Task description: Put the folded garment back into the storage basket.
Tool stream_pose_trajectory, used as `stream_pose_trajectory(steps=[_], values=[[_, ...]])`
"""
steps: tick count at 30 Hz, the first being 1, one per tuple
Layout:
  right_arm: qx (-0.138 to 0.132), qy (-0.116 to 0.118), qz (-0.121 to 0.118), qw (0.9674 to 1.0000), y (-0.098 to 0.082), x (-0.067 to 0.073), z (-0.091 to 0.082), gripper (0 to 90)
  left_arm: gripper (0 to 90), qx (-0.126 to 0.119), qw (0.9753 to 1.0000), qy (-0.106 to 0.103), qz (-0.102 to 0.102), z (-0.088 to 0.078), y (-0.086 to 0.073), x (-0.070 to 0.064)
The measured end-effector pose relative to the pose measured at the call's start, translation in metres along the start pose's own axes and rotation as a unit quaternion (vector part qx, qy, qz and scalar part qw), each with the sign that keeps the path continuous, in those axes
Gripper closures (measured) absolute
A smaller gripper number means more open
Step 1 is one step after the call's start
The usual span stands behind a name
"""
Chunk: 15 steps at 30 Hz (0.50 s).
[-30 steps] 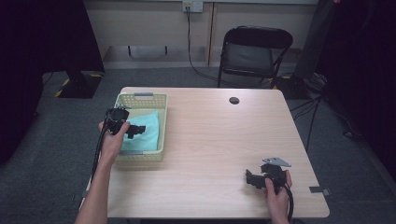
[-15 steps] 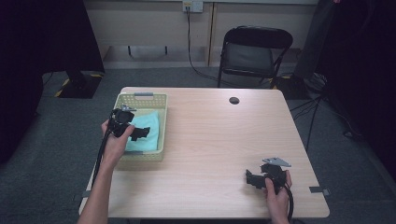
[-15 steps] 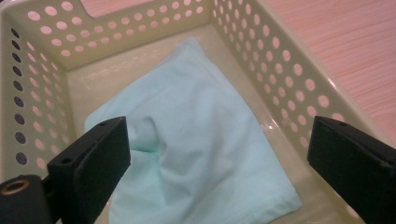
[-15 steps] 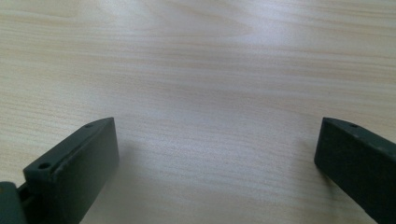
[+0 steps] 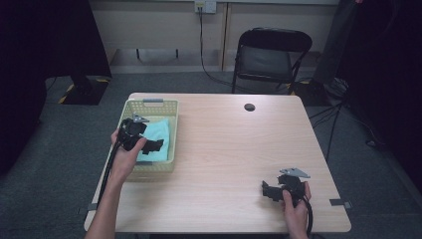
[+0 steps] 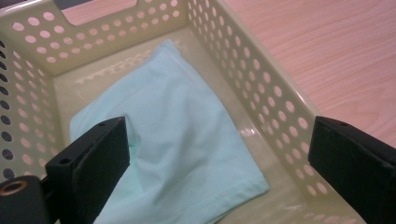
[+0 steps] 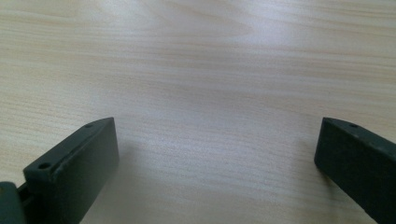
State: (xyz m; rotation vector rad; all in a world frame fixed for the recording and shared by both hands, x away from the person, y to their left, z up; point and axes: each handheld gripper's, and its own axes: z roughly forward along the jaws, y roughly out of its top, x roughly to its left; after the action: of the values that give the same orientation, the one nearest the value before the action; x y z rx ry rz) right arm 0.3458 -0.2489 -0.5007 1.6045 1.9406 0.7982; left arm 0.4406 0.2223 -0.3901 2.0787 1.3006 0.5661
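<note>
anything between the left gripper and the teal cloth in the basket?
Nothing visible. The left gripper hangs open over the basket, one jaw above the cloth, the other out over the basket's side wall. That wall sits between the jaws, so closing as posed might catch it.

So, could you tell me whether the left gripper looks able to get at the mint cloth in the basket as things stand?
Probably yes: the left gripper hangs over the open-topped basket, jaws wide apart, with nothing covering the cloth below.
</note>
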Motion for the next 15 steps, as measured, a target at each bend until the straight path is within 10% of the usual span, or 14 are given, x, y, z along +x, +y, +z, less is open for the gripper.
stream_pose_trajectory(steps=[15], values=[[0.000, 0.000, 0.000, 1.0000, 0.000, 0.000, 0.000, 0.0, 5.4, -0.033, 0.9991, -0.025, -0.012, -0.021, -0.017, -0.013]])
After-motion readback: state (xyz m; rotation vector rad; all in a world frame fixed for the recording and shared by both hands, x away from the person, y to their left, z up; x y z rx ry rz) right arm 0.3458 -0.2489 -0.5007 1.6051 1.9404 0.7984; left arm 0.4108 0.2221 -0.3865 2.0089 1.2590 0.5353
